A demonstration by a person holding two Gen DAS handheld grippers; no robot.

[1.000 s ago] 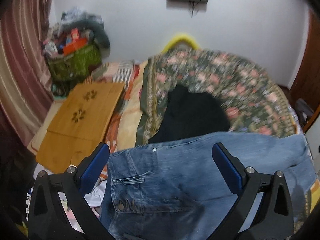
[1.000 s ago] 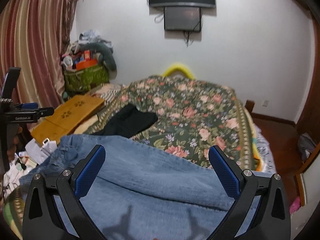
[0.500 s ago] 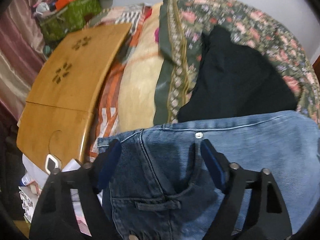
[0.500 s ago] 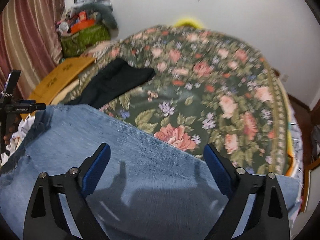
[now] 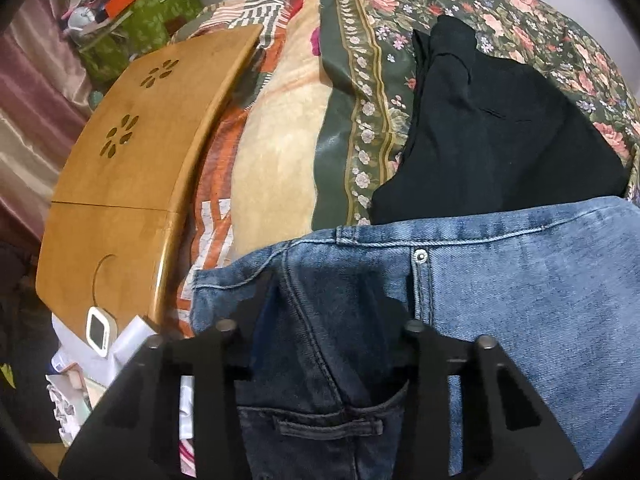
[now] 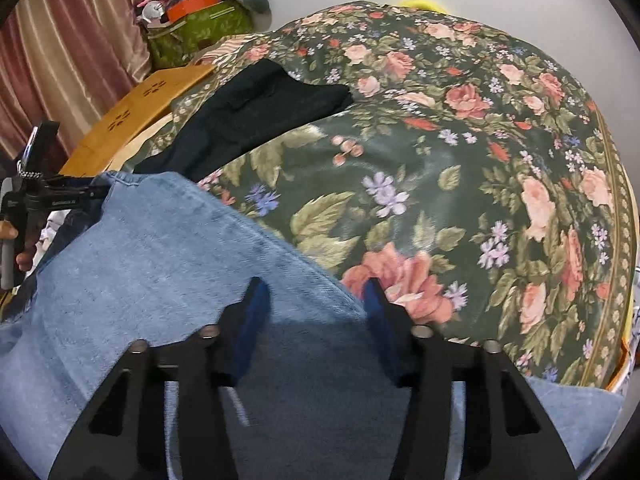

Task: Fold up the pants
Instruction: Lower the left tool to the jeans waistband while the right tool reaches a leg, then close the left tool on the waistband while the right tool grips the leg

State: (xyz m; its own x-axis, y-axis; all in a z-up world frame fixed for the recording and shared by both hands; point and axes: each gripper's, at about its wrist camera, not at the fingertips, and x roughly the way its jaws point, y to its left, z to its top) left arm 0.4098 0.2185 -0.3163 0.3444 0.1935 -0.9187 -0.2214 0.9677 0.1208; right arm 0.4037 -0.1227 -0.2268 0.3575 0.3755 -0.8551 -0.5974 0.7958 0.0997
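Observation:
Blue jeans [image 5: 520,288] lie across the near edge of a bed with a floral cover; they also show in the right wrist view [image 6: 160,264]. My left gripper [image 5: 328,304] is down on the waistband area by a pocket, jaws partly closed with denim between them. My right gripper [image 6: 316,304] is down on the far edge of the jeans leg, jaws narrowed around a stretch of denim. The left gripper [image 6: 44,200] shows at the left edge of the right wrist view, at the waistband.
A black folded garment [image 5: 492,132] lies on the floral bedcover [image 6: 460,160] beyond the jeans. A wooden lap table [image 5: 132,168] sits at the left. A green bag of clutter [image 6: 200,28] stands by the curtain. Small items [image 5: 100,332] lie off the bed's left edge.
Both grippers have dropped forward onto the jeans and their jaws have narrowed from wide open to about half width. The jeans stay flat.

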